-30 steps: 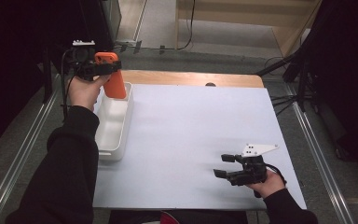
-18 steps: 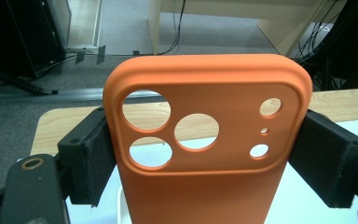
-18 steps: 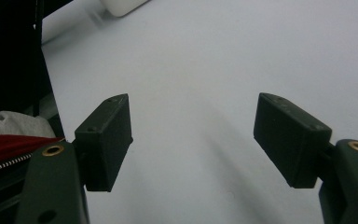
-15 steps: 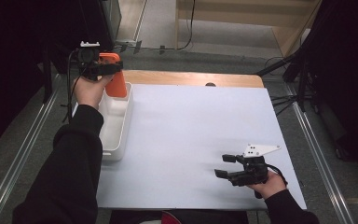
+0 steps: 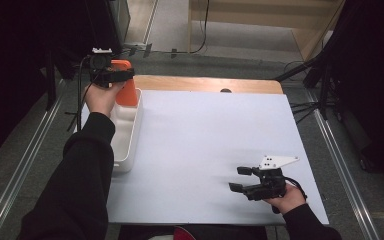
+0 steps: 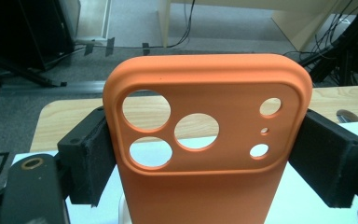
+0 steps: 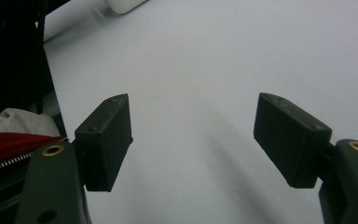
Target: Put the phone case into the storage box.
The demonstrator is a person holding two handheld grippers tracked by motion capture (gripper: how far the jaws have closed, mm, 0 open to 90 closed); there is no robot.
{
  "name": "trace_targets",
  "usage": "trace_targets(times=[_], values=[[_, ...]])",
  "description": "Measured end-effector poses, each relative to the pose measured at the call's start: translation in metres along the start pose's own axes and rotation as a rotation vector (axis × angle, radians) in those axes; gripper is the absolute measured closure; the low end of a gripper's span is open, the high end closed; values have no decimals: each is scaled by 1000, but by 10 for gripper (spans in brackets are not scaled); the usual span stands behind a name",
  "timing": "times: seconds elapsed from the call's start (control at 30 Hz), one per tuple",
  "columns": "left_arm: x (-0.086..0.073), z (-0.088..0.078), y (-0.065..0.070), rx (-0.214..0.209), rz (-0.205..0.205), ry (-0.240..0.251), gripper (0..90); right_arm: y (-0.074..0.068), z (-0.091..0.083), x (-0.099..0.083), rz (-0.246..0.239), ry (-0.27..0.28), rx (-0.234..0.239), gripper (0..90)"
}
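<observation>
While the left tongs (image 5: 125, 76) pinch the orange case (image 6: 205, 140) by its edges over the tray (image 5: 130, 135), upper left, it could slip; right tongs (image 5: 240, 179) gape empty.

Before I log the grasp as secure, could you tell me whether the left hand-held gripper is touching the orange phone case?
Touching. The left gripper view shows the left hand-held gripper with both black pads pressed against the side edges of the orange phone case.
</observation>
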State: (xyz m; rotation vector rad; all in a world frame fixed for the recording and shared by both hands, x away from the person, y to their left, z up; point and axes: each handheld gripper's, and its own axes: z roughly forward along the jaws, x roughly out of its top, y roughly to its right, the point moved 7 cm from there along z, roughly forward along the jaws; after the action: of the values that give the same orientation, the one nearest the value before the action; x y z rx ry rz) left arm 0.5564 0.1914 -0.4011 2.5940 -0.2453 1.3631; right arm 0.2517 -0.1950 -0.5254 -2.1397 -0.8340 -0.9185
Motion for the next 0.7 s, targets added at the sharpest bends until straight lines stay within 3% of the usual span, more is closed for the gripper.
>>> trace_targets(times=[0.37,0.53,0.7], values=[[-6,11,-1,12,10,-23,159,0,-1,-1,-3,8,3,268],[-9,14,-3,-11,-30,-19,159,-1,-2,-2,-1,4,2,268],[-15,19,-8,15,-23,-31,159,-1,-2,-2,-1,5,1,267]])
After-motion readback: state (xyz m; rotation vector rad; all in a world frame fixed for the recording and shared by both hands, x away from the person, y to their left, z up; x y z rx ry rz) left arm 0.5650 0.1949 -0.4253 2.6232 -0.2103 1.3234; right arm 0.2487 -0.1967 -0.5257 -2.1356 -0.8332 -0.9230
